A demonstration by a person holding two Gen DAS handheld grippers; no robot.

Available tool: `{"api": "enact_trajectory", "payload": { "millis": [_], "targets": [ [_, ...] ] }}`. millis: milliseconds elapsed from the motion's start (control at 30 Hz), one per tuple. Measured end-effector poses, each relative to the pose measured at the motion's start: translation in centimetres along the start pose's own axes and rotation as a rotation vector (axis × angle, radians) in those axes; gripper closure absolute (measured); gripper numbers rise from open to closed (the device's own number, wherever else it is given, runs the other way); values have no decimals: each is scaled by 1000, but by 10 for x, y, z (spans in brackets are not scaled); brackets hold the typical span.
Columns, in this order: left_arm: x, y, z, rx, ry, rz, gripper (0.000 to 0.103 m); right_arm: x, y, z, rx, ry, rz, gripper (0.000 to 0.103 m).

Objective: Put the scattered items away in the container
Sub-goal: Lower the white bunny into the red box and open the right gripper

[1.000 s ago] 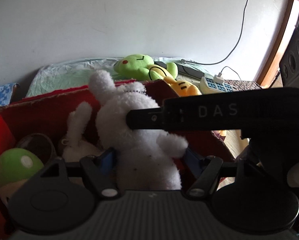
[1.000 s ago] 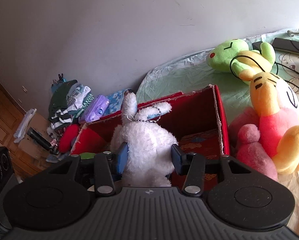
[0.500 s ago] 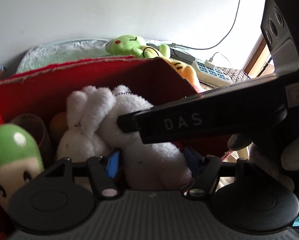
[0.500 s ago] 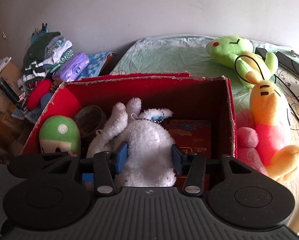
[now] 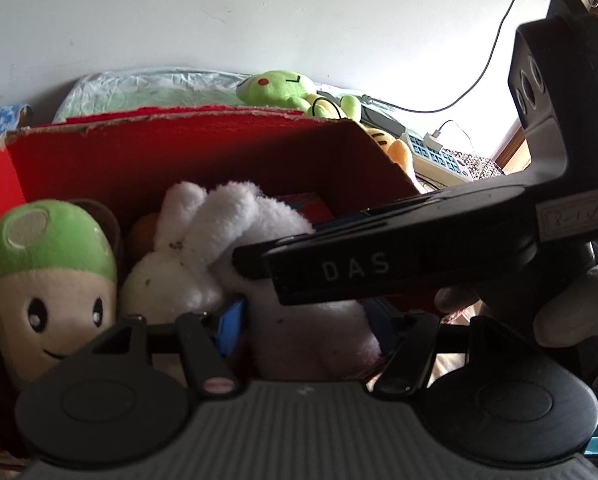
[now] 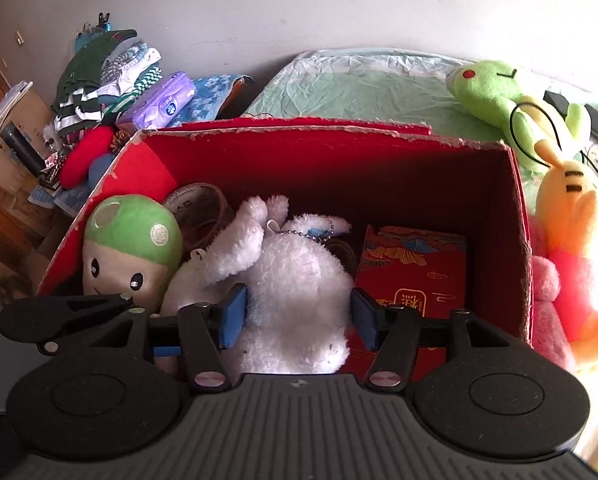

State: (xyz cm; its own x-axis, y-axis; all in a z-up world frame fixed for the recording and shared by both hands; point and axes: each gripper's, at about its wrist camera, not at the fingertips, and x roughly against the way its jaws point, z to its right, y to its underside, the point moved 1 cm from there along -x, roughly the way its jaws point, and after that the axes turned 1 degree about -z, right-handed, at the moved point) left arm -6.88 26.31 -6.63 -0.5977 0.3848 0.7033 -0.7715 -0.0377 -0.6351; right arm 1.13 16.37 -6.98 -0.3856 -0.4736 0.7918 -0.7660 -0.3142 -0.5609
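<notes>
A white bunny plush (image 6: 295,280) lies in the red cardboard box (image 6: 319,132), ears toward the far wall. My right gripper (image 6: 299,318) straddles its body; the jaws are opening and the pads (image 6: 235,316) stand just off its flanks. In the left wrist view my left gripper (image 5: 305,322) has the same white bunny plush (image 5: 311,336) between its pads, jaws closing and touching the fur. The right gripper's black body (image 5: 379,264) crosses that view. A second, smaller white bunny (image 5: 167,280) lies beside it.
Inside the box lie a green mushroom plush (image 6: 131,248), a tape roll (image 6: 203,208) and a red packet (image 6: 415,268). A green frog plush (image 6: 495,92) and a yellow-pink plush (image 6: 571,240) lie on the bed outside. Folded clothes (image 6: 107,76) pile at the left.
Both grippers carried the white bunny down from above the box rim into the box. The right gripper's pads have spread apart from its flanks.
</notes>
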Motion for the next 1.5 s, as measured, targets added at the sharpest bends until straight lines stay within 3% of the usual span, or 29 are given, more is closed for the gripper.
{"api": "enact_trajectory", "payload": {
  "millis": [133,167,267,467,533,667,1033,1267,1500],
  "targets": [
    [2,-2,13,-61,-47,24,35,1,4,4,-54,-27,5,37],
    [3,-4,17,-84,-73,39,28,1,4,4,-55,-26,6,36],
    [9,-4,27,-149,-130,82,24,9,5,4,-70,-29,22,35],
    [10,-2,15,-113,-121,63,25,32,5,18,-139,-57,92,37],
    [11,-1,13,-115,-124,64,25,36,6,22,-153,-50,97,44],
    [7,-2,13,-124,-131,56,24,29,8,24,-157,-82,49,68],
    [1,0,11,-125,-138,39,20,19,17,12,-118,-71,43,67],
    [2,0,12,-135,-148,46,20,19,21,8,-102,-73,49,48],
    [12,3,19,-142,-169,68,21,35,24,14,-156,-124,96,49]
  ]
}}
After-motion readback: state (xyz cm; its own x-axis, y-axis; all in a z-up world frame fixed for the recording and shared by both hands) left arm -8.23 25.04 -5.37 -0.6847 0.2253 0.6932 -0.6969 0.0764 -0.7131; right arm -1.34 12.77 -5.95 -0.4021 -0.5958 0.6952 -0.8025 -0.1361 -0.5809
